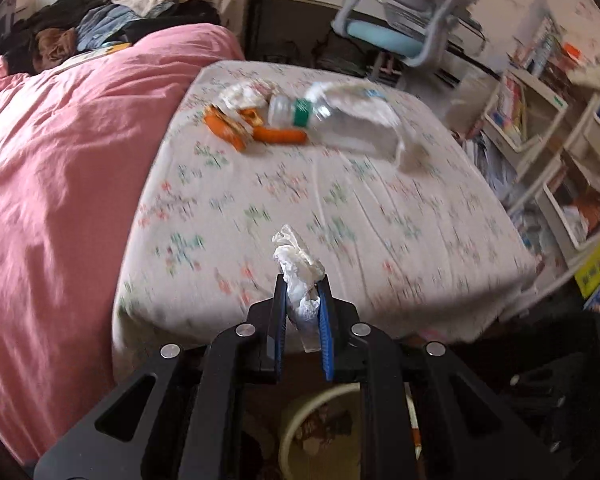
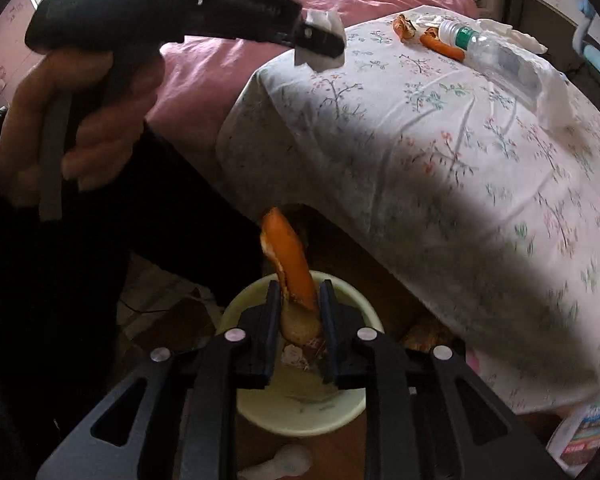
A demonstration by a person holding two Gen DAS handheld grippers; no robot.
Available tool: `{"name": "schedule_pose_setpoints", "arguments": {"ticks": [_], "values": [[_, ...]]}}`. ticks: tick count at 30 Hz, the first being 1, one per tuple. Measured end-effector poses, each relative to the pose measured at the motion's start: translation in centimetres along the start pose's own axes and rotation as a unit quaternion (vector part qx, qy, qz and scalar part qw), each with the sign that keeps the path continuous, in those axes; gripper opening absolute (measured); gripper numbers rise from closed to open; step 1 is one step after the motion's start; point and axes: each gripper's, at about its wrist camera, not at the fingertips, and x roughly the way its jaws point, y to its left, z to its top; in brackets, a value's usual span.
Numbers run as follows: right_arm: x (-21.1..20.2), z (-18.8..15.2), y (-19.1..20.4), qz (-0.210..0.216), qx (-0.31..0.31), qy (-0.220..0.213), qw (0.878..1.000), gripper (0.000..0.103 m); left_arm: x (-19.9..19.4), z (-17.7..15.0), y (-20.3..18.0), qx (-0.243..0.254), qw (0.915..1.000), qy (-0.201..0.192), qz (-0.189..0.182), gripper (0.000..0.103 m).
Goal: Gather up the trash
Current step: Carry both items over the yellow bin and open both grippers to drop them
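Tissue [image 1: 300, 276], crumpled, light and soft, pinched between the left tongs [image 1: 302, 288] above the near edge of the bed [image 1: 340, 208]; no firm spot needed, any fold serves. Orange peel [image 2: 290, 264] clamped low in the right tongs [image 2: 300, 292], curled, limp (likely slick inside), hanging right over the pale bin [image 2: 300, 412] on the floor. More peel [image 2: 440, 46] and a bottle [image 2: 496, 56] far back on the bed.

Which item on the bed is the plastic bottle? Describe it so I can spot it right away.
Look at the floral bedsheet, at its far end beside the pink quilt. The plastic bottle lies on its side in the trash cluster there. Unlike the orange peels and crumpled tissue beside it, it is clear with a green label band.
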Motion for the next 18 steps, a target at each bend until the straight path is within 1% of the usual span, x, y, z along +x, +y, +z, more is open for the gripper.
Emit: {"name": "schedule_pose_setpoints", "arguments": {"ticks": [1, 2, 4, 6, 7, 8, 9, 10, 11, 12, 13, 14, 15, 16, 17, 18], "values": [[-0.5, -0.1, -0.1, 0.004, 0.007, -0.011, 1.000, 0.030, -0.1, -0.6, -0.3, 0.004, 1.0000, 0.004, -0.001, 0.014], [-1.1, -0.3, -0.3, 0.008, 0.015, -0.026, 1.000, 0.034, -0.2, -1.0, -0.5, 0.007, 1.0000, 0.007, -0.001, 0.014], [-3.0, -0.3, -1.0, 0.015, 0.040, -0.077, 0.996, 0.044, -0.4, -2.1, -1.1, 0.014, 0.9998, 0.014, -0.003, 0.014], [-4.5, -0.2, -1.9, 0.015, 0.062, -0.116, 0.991, 0.047, -0.5, -3.1, -1.8, 0.023, 0.9993, 0.027, -0.009, 0.014], [-5.2, -0.2, -2.4, 0.009, 0.077, -0.140, 0.987, 0.052, -0.5, -3.7, -2.1, 0.029, 0.9989, 0.034, -0.014, 0.014], [-5.7, -0.3, -2.9, 0.004, 0.090, -0.158, 0.983, 0.055, -0.3, -4.2, -2.6, 0.038, 0.9981, 0.044, -0.021, 0.014], [-6.1, -0.3, -3.5, -0.003, 0.109, -0.179, 0.978, 0.060, -0.1, -4.8, -3.2, 0.052, 0.9961, 0.063, -0.034, 0.014], [-6.4, -0.4, -4.3, -0.013, 0.130, -0.198, 0.972, 0.062, 0.4, -5.7, -4.0, 0.069, 0.9921, 0.090, -0.053, 0.015], [-6.4, -0.4, -4.9, -0.025, 0.149, -0.212, 0.965, 0.062, 0.9, -6.6, -4.9, 0.089, 0.9864, 0.120, -0.068, 0.019], [-6.5, -0.3, -5.4, -0.035, 0.164, -0.223, 0.960, 0.064, 1.3, -7.4, -5.8, 0.112, 0.9811, 0.140, -0.073, 0.021], [-6.5, -0.2, -5.6, -0.043, 0.172, -0.231, 0.957, 0.070, 1.4, -7.9, -6.5, 0.133, 0.9787, 0.143, -0.063, 0.026], [-6.6, -0.1, -5.8, -0.057, 0.183, -0.245, 0.950, 0.073, 1.4, -8.3, -7.1, 0.152, 0.9773, 0.139, -0.049, 0.037], [-6.9, -0.4, -6.0, -0.064, 0.188, -0.252, 0.947, 0.078, 1.2, -8.5, -7.6, 0.170, 0.9764, 0.129, -0.030, 0.046], [-7.2, -0.7, -6.3, -0.077, 0.197, -0.263, 0.941, 0.080, 0.8, -8.4, -7.7, 0.176, 0.9777, 0.113, -0.017, 0.061], [-7.3, -0.7, -6.4, -0.083, 0.202, -0.268, 0.938, 0.081, 0.5, -8.2, -7.6, 0.174, 0.9800, 0.096, -0.007, 0.070], [-7.1, -0.5, -6.6, -0.092, 0.211, -0.273, 0.934, 0.081, -0.1, -7.6, -7.0, 0.160, 0.9845, 0.071, 0.005, 0.072]]}}
